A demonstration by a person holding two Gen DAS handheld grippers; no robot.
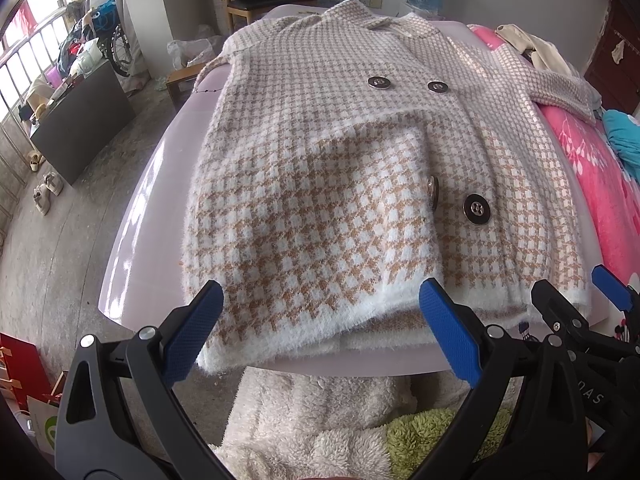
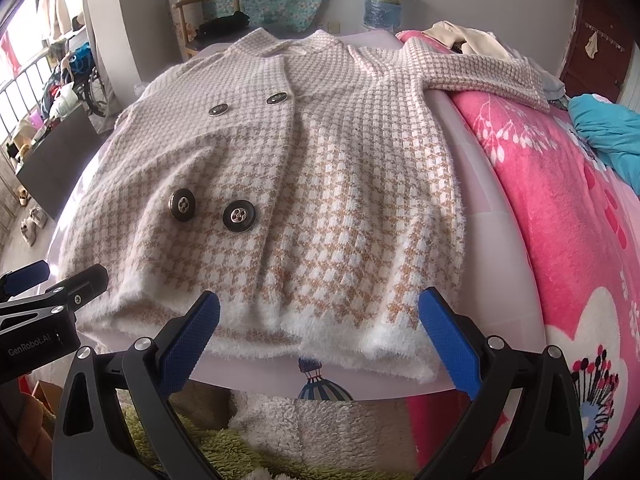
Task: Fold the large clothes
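Both tools, left tool [image 1: 320,328] and right tool [image 2: 320,332], gape wide, empty, at houndstooth coat [image 1: 340,184] hem; fuzzy knit may slip, skewing fold.

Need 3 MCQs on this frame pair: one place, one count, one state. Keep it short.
1. Where does the fuzzy tan-and-white houndstooth cardigan lie?
A. on the floor
B. flat on the pale lilac tabletop
C. on the wooden chair

2. How many dark round buttons show on its front?
A. two
B. four
C. six

3. What state are the left gripper and right gripper in?
A. both open, holding nothing
B. both shut on the hem
C. only the left one shut on the hem

Answers: 1 B, the cardigan is spread on the tabletop; 2 B, two pairs show in both views; 3 A, the blue fingers stand wide apart at the hem.
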